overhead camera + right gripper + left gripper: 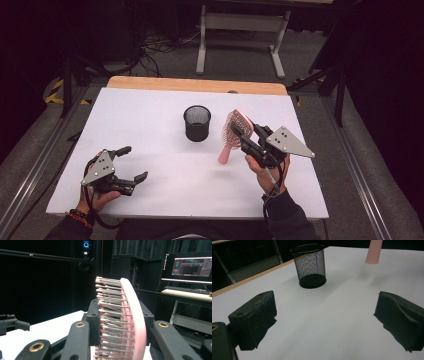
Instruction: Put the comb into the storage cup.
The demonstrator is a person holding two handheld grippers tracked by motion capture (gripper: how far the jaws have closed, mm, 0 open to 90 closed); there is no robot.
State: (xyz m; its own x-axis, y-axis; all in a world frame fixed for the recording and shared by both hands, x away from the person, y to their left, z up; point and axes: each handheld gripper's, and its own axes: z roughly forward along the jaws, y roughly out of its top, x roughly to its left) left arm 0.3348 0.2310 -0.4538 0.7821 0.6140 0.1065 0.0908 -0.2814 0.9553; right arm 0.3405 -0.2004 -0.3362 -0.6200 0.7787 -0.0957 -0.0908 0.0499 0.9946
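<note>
Partly hidden hairbrush (231, 134), right gripper (246, 134) clamped

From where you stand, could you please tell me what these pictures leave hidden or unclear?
- Pink hairbrush head: left gripper view, cut off by the top edge.
- Hairbrush handle: right gripper view, hidden below the right tool jaws.
- Mesh cup inside: high view, too dark to tell.

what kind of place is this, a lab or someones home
Most likely a lab or recording studio: black curtains surround the white table, a monitor with keyboard sits on a desk, and cables trail across the floor.
</note>
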